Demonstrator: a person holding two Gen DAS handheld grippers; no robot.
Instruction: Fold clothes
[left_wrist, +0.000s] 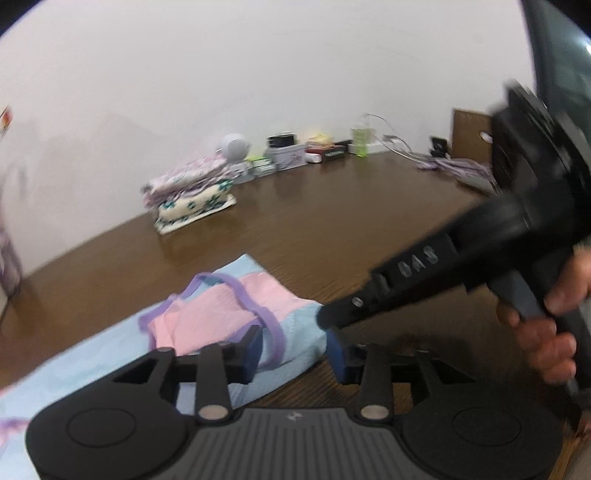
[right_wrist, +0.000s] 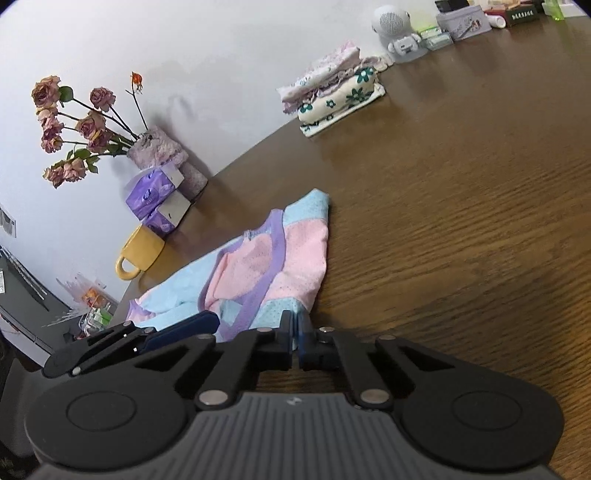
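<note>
on brown table (right_wrist: 461, 221), garment (right_wrist: 266, 273) edge pinched in right claw (right_wrist: 295, 328).

Right hand-held gripper (right_wrist: 295, 338) clamped (left (left_wrist: 295, 349) agape)

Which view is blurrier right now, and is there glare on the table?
Left wrist view: motion-smeared, worst on the right gripper and hand. Right wrist view: sharp on the garment; soft sheen on the table, no harsh glare. Both bend at the edges.

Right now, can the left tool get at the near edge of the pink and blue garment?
Probably yes. The left tool stands open over the pink and blue garment, its edge already between the pads. The right tool, shut on the corner beside it, crowds that side slightly.
</note>
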